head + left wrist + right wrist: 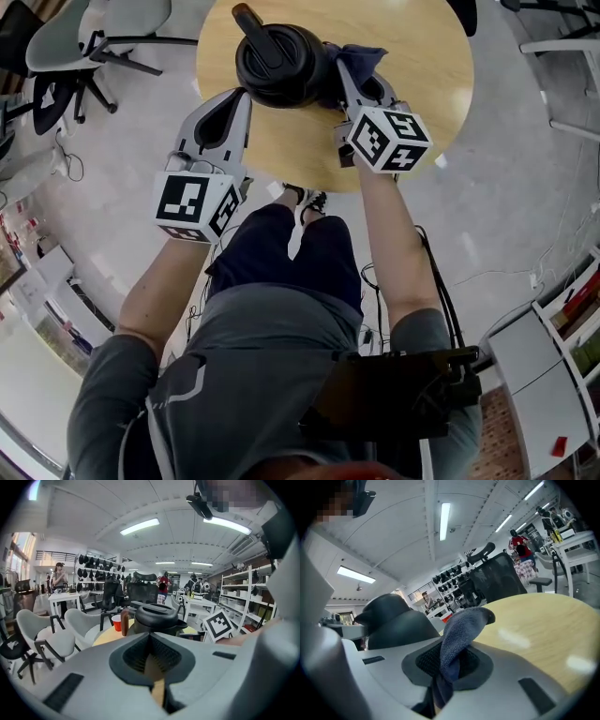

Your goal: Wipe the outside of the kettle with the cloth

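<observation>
**Cloth held at the kettle's right side**

At the left, the left claw [240, 97] is held over the near left edge of the round wooden counter [422, 66], just beside the kettle and apart from it. In the left gripper view the left claw's [151, 641] jaws are seen drawn together with nothing gripped between them; only a sliver of the counter's wood shows behind them. Past the jaws, the black kettle [157, 618] is seen upright with its lid on, and a red cup [116, 622] stands to its left.

In the middle of the head view, the kettle [281, 61] stands on the far left part of the counter. A dark blue cloth [361, 58] is pressed against its right side.

At the right, the right claw [352, 80] is closed on that cloth. In the right gripper view the cloth [461, 630] is seen pinched between the right claw's [450, 663] jaws, with a fold standing up above them, and the kettle [393, 620] is seen just to the left.
</observation>
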A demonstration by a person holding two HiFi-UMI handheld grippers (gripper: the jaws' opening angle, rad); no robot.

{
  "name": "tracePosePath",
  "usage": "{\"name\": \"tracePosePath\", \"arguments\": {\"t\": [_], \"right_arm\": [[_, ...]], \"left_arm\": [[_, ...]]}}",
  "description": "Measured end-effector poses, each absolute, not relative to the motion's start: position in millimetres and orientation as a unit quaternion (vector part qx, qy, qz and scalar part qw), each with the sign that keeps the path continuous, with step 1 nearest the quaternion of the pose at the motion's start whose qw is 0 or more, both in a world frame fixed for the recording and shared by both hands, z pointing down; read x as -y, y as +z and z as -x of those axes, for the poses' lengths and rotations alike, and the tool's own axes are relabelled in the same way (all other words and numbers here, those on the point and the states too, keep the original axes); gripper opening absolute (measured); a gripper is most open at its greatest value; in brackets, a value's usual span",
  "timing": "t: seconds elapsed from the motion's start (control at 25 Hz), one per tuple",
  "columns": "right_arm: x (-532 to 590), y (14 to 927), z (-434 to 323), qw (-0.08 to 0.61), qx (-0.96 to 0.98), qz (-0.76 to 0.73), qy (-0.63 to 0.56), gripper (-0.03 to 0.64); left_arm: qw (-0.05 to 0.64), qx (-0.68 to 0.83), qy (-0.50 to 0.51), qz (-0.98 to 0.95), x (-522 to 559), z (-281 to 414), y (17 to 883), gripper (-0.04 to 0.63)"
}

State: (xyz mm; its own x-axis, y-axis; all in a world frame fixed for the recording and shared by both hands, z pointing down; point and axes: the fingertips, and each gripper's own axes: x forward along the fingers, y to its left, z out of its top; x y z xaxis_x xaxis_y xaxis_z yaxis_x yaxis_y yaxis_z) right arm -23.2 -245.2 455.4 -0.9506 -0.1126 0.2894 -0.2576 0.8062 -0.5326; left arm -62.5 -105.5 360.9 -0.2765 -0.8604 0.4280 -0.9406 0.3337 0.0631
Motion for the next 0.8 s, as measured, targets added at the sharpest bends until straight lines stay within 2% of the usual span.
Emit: {"name": "tracePosePath", "arguments": {"t": [0.68,0.8], "right_arm": [[250.9,508.0,26.0,0.241,0.912,-0.132,0.306,0.058],[254.1,479.7,21.9,0.225,0.917,-0.127,0.302,0.058]], "left_arm": [[0.213,0.791,0.073,-0.57,90.3,87.1,370.0,0.008],[0.208,0.791,0.061,-0.572,90.6,93.9,358.5,0.008]]}}
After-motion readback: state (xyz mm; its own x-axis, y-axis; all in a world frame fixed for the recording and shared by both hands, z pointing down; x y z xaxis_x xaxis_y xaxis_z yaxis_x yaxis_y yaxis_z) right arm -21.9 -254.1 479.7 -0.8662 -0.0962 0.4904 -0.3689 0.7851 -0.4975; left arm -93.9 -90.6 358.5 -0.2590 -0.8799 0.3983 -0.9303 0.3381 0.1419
